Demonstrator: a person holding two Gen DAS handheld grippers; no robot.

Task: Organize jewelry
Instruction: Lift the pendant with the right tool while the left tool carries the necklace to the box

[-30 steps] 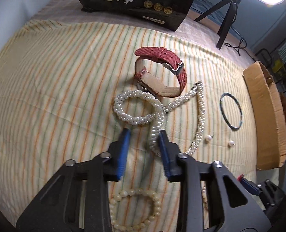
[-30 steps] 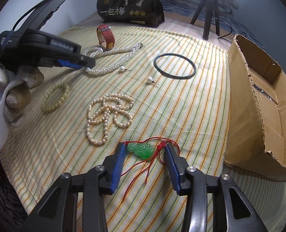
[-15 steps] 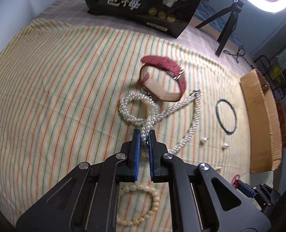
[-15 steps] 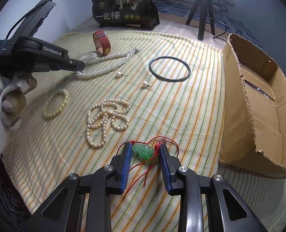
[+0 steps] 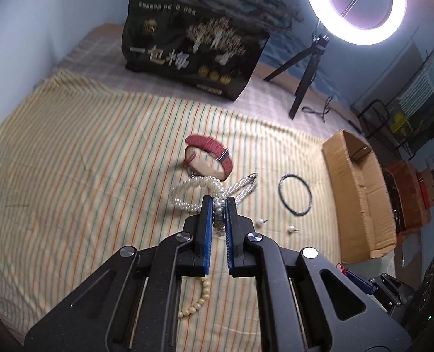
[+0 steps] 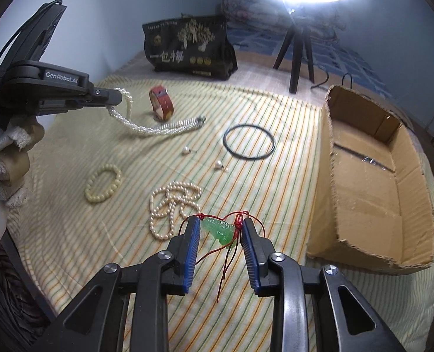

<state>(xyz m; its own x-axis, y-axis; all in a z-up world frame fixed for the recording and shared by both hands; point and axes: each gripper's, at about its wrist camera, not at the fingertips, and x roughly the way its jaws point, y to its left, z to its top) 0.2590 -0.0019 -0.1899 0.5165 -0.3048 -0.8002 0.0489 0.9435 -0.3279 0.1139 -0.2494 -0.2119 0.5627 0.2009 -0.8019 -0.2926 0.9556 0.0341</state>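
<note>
My left gripper (image 5: pixel 217 205) is shut on the thick twisted pearl necklace (image 5: pixel 187 193) and lifts one end off the striped cloth; the rest trails on the cloth (image 6: pixel 158 129). The left gripper also shows in the right wrist view (image 6: pixel 111 99). My right gripper (image 6: pixel 220 228) is shut on the green jade pendant (image 6: pixel 218 230) with its red cord and holds it above the cloth. A red watch (image 5: pixel 209 158), a black bangle (image 6: pixel 249 142), two pearl earrings (image 6: pixel 185 150) (image 6: pixel 219 165), a cream bead bracelet (image 6: pixel 103 186) and a thin pearl strand (image 6: pixel 173 202) lie on the cloth.
An open cardboard box (image 6: pixel 375 182) stands at the right edge of the bed. A black printed bag (image 6: pixel 187 50) and a ring light on a tripod (image 6: pixel 299 44) stand at the back.
My left gripper closed on the thick pearl necklace and raised it. My right gripper closed on the jade pendant and lifted it off the cloth.
</note>
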